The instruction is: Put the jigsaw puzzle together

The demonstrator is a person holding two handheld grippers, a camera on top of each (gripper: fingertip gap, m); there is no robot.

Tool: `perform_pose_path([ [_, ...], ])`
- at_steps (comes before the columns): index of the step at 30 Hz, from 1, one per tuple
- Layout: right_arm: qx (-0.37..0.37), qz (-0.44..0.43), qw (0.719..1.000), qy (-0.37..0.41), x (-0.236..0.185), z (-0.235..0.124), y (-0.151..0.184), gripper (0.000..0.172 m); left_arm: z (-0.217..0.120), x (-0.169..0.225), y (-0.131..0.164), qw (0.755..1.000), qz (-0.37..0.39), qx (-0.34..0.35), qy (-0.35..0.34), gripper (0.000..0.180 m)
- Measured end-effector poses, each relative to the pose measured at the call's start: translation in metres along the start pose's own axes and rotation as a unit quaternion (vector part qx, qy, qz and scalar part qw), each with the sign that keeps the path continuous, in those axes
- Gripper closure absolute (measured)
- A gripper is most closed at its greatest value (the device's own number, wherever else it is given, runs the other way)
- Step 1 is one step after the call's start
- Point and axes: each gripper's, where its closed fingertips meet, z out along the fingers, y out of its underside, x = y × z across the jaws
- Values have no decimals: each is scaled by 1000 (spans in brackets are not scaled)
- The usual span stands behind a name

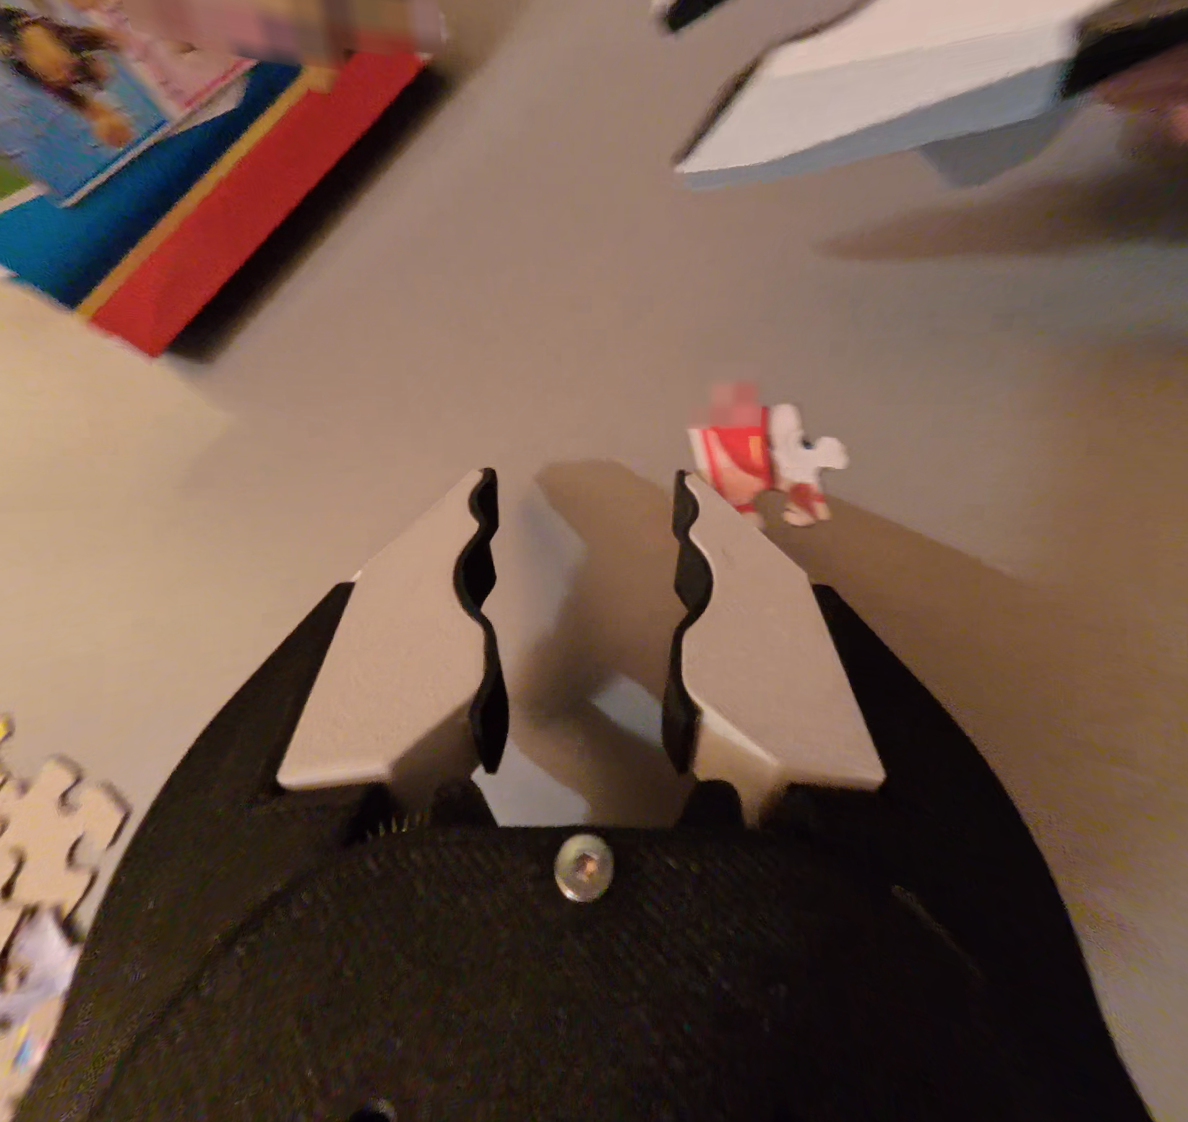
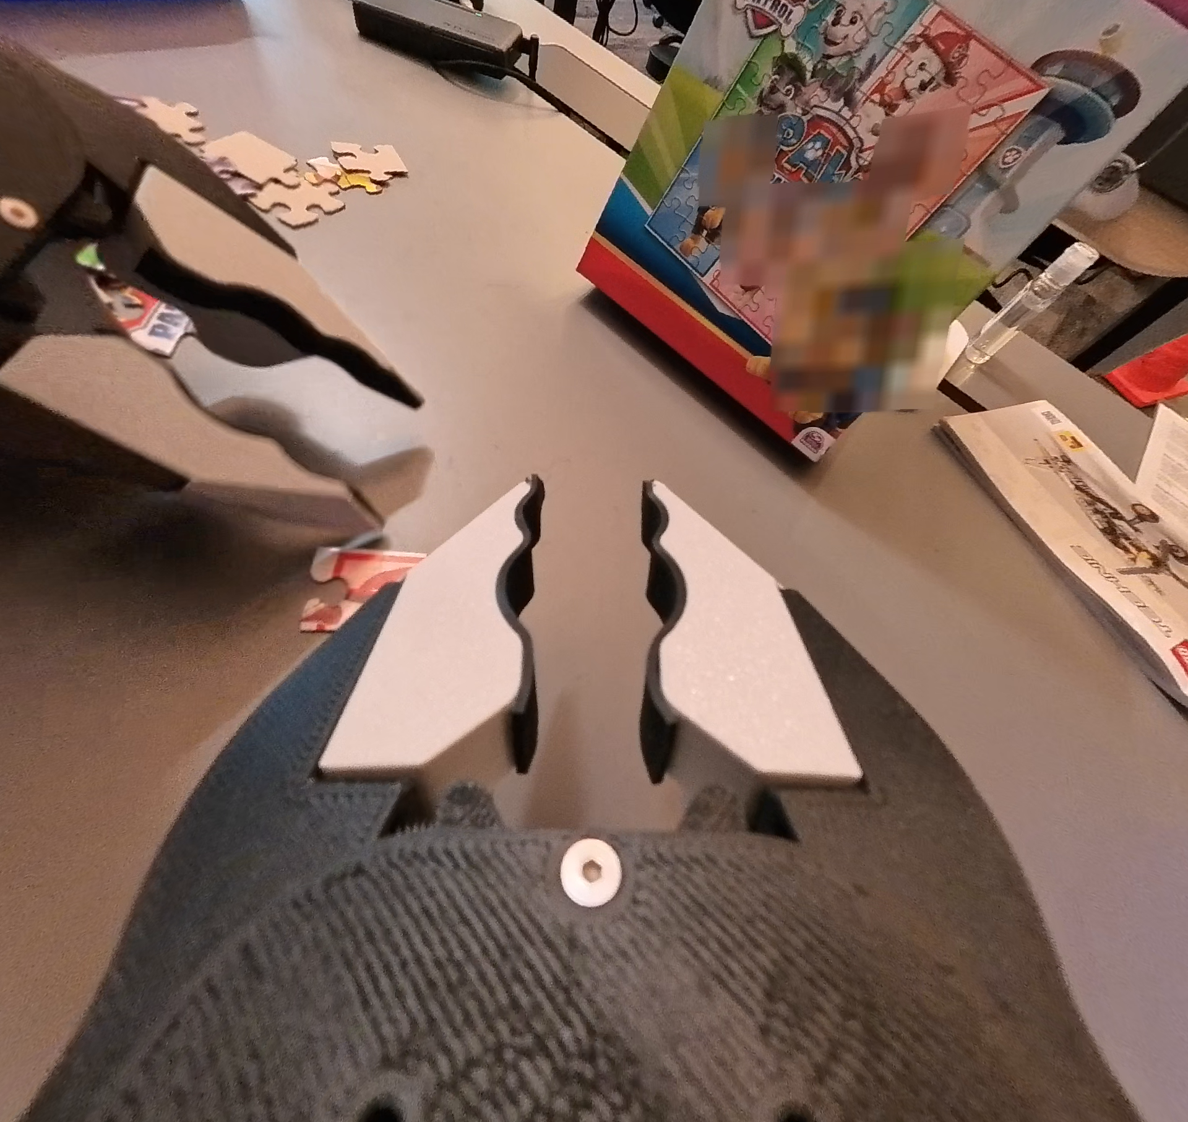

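Black ribbed gripper bodies with pale grey fingers and wavy black pads fill the foreground of both wrist views. With its jaws wide apart on nothing but bare table, the left gripper [image 1: 585, 480] has a red-and-white cardboard jigsaw piece [image 1: 765, 461] lying flat just beyond its right fingertip. Hovering on the far side of that piece, the right gripper [image 2: 591, 487] has jaws set narrower and is also empty. Any grasp on so thin and flat a piece would likely need one fingertip slid under an edge. From the right wrist view the piece [image 2: 360, 583] is half hidden behind a finger. Beyond the piece a colourful cardboard puzzle box [image 2: 803, 204] stands partly mosaicked, and the left view is motion-blurred.
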Motion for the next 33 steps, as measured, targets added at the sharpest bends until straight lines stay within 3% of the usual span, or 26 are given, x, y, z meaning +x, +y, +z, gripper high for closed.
perform_pose_path([
  [2, 0, 1, 1000, 0, 0, 0, 0, 142, -3, -11, -3, 999, -32, 16, -12, 130],
  [7, -1, 2, 1000, -1, 0, 0, 0, 142, -16, 38, -21, 985, -58, 58, 151, 110],
  [11, -1, 3, 1000, -1, 0, 0, 1, 142, 1, 45, 4, 994, 18, -25, 103, 94],
  [20, 1, 3, 1000, -3, -1, 0, -1, 142, 2, 1, 1, 1000, -20, -11, -5, 126],
  [26, -1, 3, 1000, -4, -2, 0, 0, 142, 2, 5, 1, 1000, -7, -10, 1, 132],
  [33, -2, 3, 1000, -5, -2, 1, 0, 142, 3, -6, 3, 999, -24, -17, -26, 156],
])
